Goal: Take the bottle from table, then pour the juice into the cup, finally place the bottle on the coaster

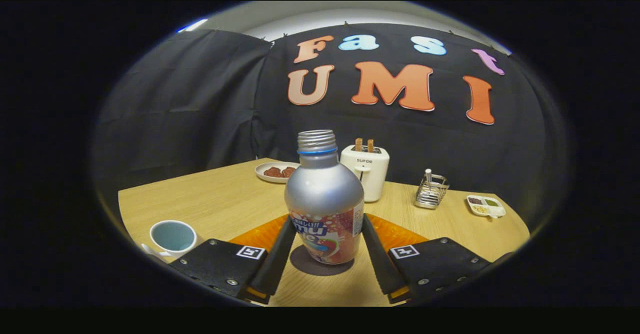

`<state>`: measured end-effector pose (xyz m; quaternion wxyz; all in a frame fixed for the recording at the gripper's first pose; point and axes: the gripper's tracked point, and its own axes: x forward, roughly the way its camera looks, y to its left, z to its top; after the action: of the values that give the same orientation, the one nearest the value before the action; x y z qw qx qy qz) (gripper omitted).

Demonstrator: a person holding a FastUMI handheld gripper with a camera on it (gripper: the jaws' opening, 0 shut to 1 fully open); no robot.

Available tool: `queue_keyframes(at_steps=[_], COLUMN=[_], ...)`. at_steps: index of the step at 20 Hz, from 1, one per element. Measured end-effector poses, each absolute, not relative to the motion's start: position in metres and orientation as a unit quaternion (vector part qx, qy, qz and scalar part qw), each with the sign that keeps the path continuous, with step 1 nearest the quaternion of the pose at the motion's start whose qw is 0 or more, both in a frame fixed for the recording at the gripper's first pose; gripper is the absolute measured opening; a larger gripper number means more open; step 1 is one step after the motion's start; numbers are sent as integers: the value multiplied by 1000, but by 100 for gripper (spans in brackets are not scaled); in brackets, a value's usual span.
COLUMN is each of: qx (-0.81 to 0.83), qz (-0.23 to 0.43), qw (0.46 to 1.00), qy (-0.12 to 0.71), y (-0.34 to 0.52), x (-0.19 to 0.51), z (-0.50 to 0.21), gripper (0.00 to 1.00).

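Frame centre: gripper (325,234) clamps one bottle (324,199) above one coaster (400,234); one cup (173,237) lower left; one toaster (366,171) behind.

— What's hard to make out?
— The bottle (324,199) covers most of the dark coaster (320,266) beneath it and part of the toaster (369,171) behind.
— Are both fingers (277,254) pressing its sides?
— Can't tell (the contact points are masked by its curve).
— Anything cut off?
— The cup (173,237), partly behind the jaws' left housing; the small dish (486,206) holds bits too tiny to name.
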<state>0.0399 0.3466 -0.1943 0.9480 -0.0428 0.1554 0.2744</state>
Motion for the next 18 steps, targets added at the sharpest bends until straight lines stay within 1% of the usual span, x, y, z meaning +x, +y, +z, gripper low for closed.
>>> queue_keyframes(at_steps=[12,18], qx=[20,2], qz=[286,288], qw=[935,937], qy=[210,198], y=[351,350], x=[36,35], z=[-218,-221], gripper=[76,76])
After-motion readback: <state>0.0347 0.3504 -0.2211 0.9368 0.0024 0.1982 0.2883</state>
